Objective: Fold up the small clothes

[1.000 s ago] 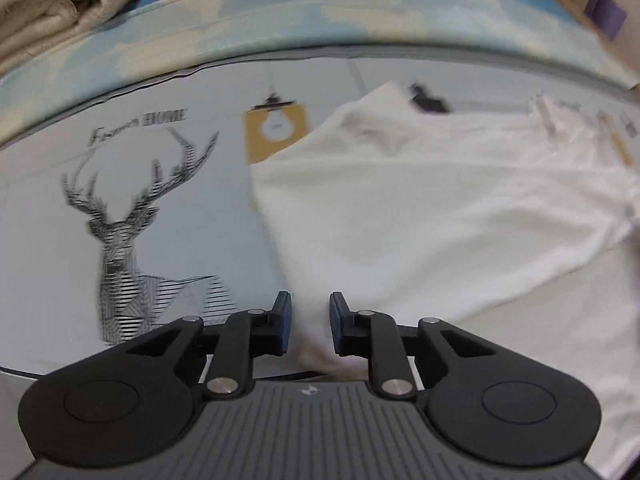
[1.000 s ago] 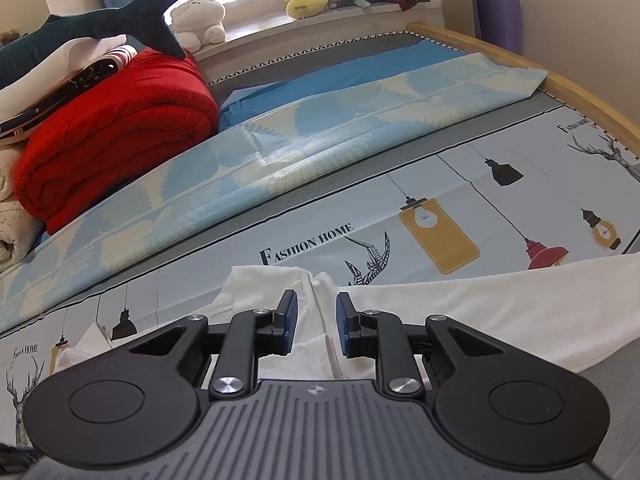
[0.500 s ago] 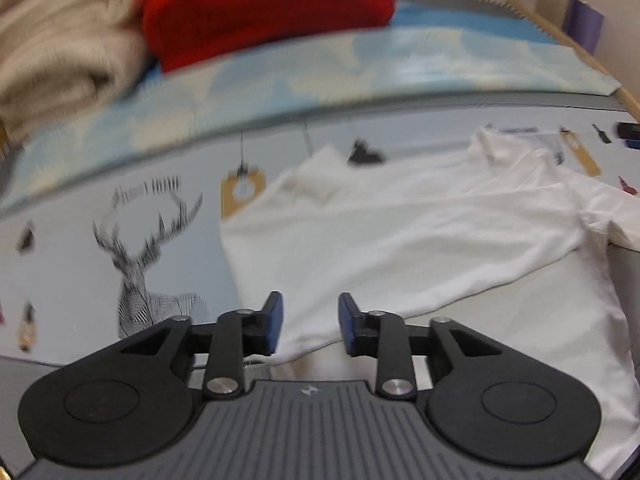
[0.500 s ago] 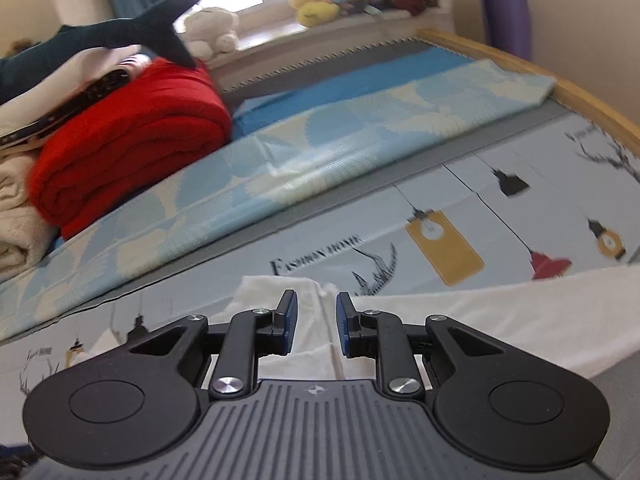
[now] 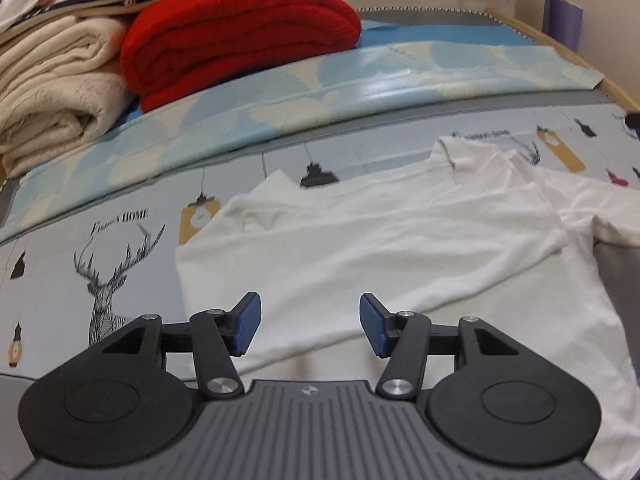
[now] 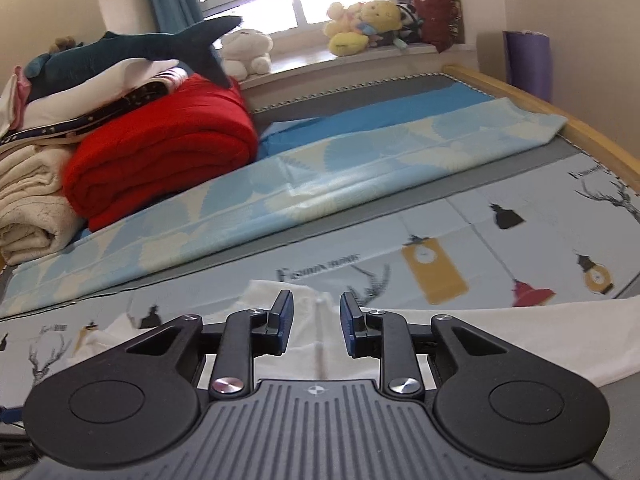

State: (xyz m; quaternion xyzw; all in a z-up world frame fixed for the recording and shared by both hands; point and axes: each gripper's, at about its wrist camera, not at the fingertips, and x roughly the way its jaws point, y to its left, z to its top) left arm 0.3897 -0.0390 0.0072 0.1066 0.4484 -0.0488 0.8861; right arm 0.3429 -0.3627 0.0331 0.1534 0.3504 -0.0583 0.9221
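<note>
A white shirt (image 5: 380, 240) lies on the printed bed sheet (image 5: 80, 248), its left half folded over the middle, collar at the far side. My left gripper (image 5: 310, 326) is open and empty, raised above the shirt's near folded edge. In the right wrist view the shirt (image 6: 540, 332) spreads right under my right gripper (image 6: 316, 326), which is open above the collar area with nothing between its blue pads.
A red folded blanket (image 5: 240, 28) and cream blankets (image 5: 52, 92) are stacked at the back left, with a shark plush (image 6: 120, 52) on top. A light blue patterned cover (image 5: 320, 92) crosses the bed behind the shirt. The wooden bed edge (image 6: 560, 128) runs along the right.
My left gripper has opened wide and pulled back and up from the shirt. My right gripper has opened a little and lifted, tilting up toward the window.
</note>
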